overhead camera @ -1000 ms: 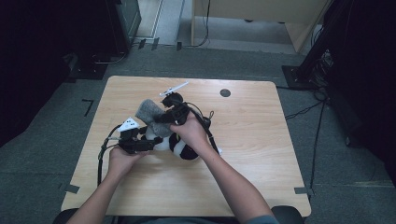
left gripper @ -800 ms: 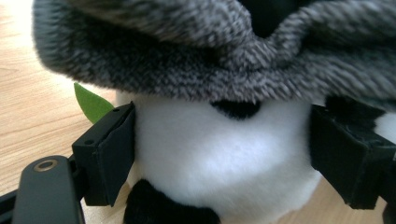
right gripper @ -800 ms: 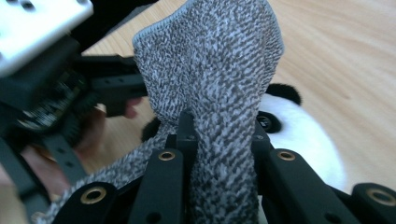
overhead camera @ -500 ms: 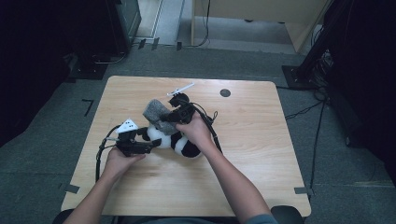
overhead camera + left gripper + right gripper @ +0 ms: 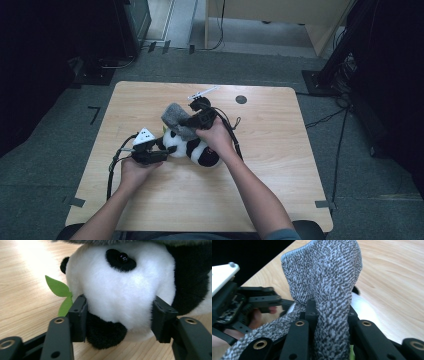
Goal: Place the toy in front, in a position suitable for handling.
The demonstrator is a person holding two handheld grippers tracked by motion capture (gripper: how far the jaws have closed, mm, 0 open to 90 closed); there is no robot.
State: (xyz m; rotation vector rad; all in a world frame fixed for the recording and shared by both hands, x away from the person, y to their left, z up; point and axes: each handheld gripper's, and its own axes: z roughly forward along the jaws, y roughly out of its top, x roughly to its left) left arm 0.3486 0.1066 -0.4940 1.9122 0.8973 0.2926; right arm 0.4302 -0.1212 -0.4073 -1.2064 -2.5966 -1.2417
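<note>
On the pale wooden table (image 5: 280,165), a bare rectangular top with rounded corners standing on grey carpet, the work sits left of centre, toward the person's side. Largest thing there: a black-and-white plush panda toy (image 5: 192,147), lying on the wood between the two hands. In the left gripper view its white muzzle and one glossy black eye face the camera, with a black limb below and two green felt leaves (image 5: 61,293) poking out at its side, low over the table. Draped on top of the panda, a mottled grey knitted cloth (image 5: 176,120), soft and folded, with a pale blue-grey bound edge seen in the right gripper view (image 5: 329,280); one fold stands up, and another trails down past the jaws. The left gripper (image 5: 120,317), black with a white plate on top, is held low at the panda's head end; its jaws stand spread on either side of the white plush, pads against the fur, clasping the head between them. The right gripper (image 5: 329,315), held from above by the right hand (image 5: 216,136), has its jaws closed onto the grey cloth, pinching a fold of it above the panda. Black cables (image 5: 114,167) trail from each gripper across the wood. Smaller items lie at the far edge: a thin white strip (image 5: 203,92) lying slanted, and beside it, well apart from the toy, a small dark round disc (image 5: 241,99).
</note>
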